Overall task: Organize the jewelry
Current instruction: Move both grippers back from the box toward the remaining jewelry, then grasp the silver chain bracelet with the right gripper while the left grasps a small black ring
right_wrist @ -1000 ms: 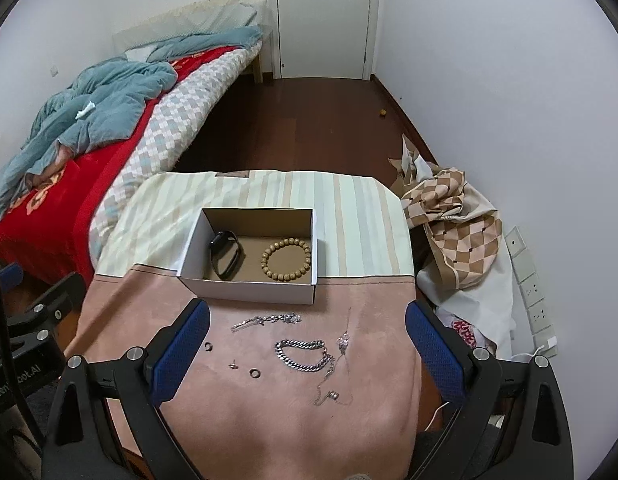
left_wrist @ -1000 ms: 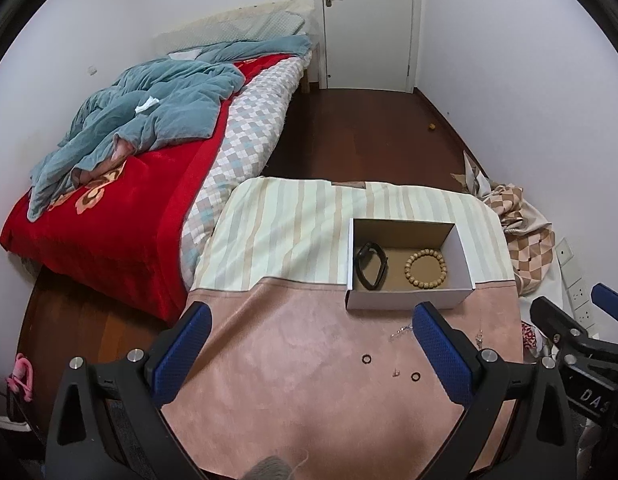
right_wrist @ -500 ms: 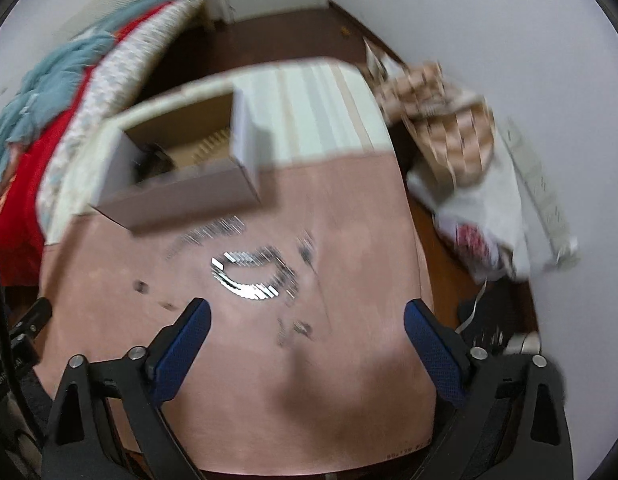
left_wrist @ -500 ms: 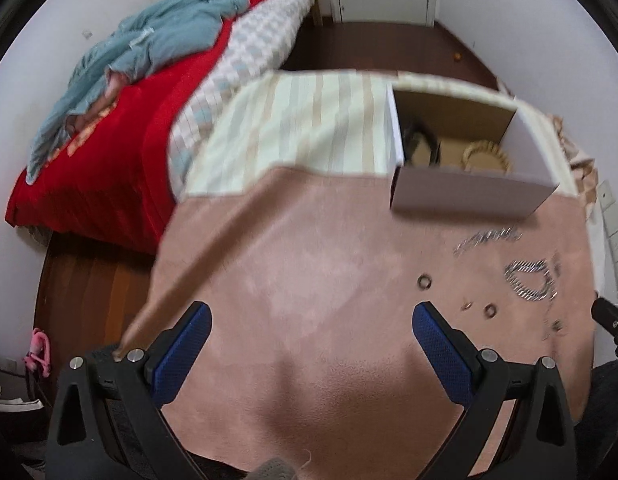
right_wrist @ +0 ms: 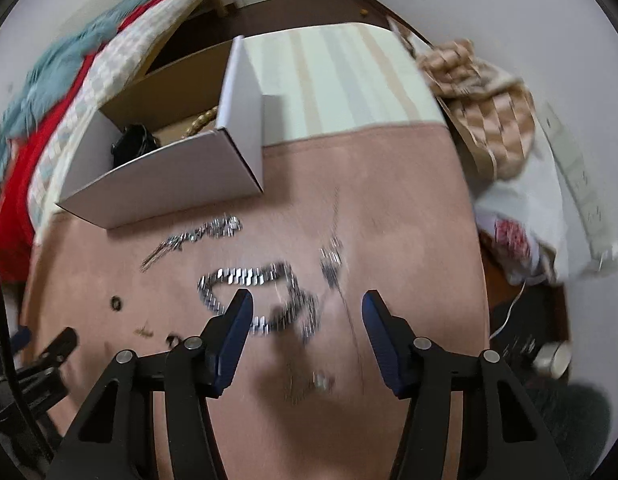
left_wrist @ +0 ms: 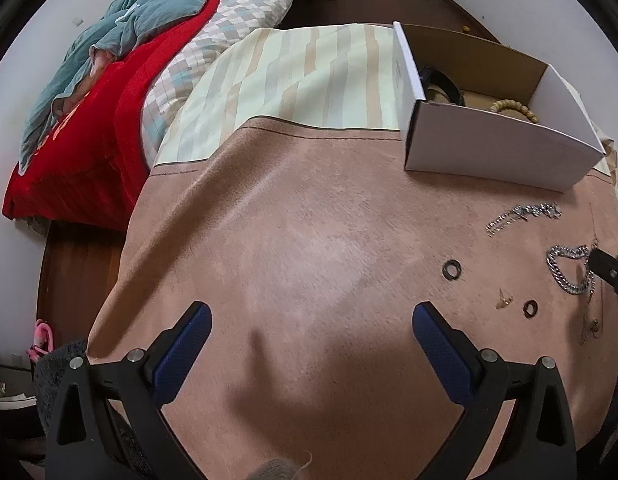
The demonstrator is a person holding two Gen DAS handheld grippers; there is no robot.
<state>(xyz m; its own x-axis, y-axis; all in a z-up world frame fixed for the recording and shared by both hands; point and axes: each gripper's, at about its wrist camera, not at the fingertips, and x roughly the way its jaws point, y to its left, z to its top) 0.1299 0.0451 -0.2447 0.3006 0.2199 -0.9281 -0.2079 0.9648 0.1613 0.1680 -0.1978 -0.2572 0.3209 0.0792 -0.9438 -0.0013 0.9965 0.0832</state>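
A white cardboard box (left_wrist: 497,152) (right_wrist: 169,184) stands on the pink table cover and holds a black band (left_wrist: 441,82) and a wooden bead bracelet (left_wrist: 513,108). A thick silver chain (right_wrist: 249,280) (left_wrist: 569,272) lies just ahead of my right gripper (right_wrist: 307,308), which is open and low over it. A thinner silver chain (right_wrist: 197,236) (left_wrist: 521,214) lies near the box. Two dark rings (left_wrist: 452,270) (left_wrist: 531,308) and a small earring (left_wrist: 505,300) lie to the right of my left gripper (left_wrist: 309,320), which is open and empty over bare cloth.
The table has a pink cover (left_wrist: 309,240) with a striped cloth (left_wrist: 309,76) at the far end. A bed with a red blanket (left_wrist: 89,120) stands to the left. A checked cloth (right_wrist: 489,100) and a power strip (right_wrist: 581,184) lie right of the table.
Both grippers have dropped towards the table and tilted down. The right one has come close over the thick silver chain and its fingers have narrowed. The left stays wide open.
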